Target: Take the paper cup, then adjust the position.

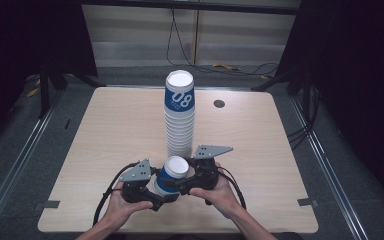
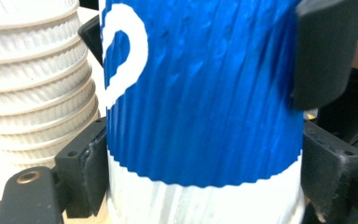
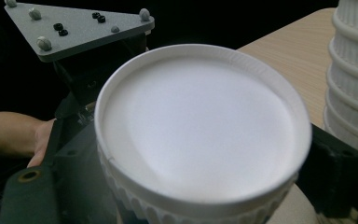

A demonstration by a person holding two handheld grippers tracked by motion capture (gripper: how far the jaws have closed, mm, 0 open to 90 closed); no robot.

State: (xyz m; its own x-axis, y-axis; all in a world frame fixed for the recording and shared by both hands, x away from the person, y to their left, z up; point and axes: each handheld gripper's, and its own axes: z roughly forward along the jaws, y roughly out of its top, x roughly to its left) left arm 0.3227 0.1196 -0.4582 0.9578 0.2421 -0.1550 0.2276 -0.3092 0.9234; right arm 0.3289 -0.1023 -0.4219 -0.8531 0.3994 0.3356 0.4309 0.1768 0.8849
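Blue-and-white paper cup (image 1: 172, 175) held off the table near its front edge, upside down, white base up and leaning a little toward the tall cup stack (image 1: 180, 116) just behind; long axis close to upright. Clamped low on its ribbed wall by left gripper (image 1: 156, 196), jaws pressed on both sides. Gripped higher by right gripper (image 1: 182, 184), jaws closed against the wall. Light wooden table (image 1: 260, 145) underneath.

High view sits above the near edge of the counter (image 1: 110, 130), looking forward and down. Left gripper view is jammed right up against the blue cup (image 2: 200, 93). Right gripper view looks down at its white top (image 3: 200, 126). All three catch the cup stack (image 1: 180, 115).
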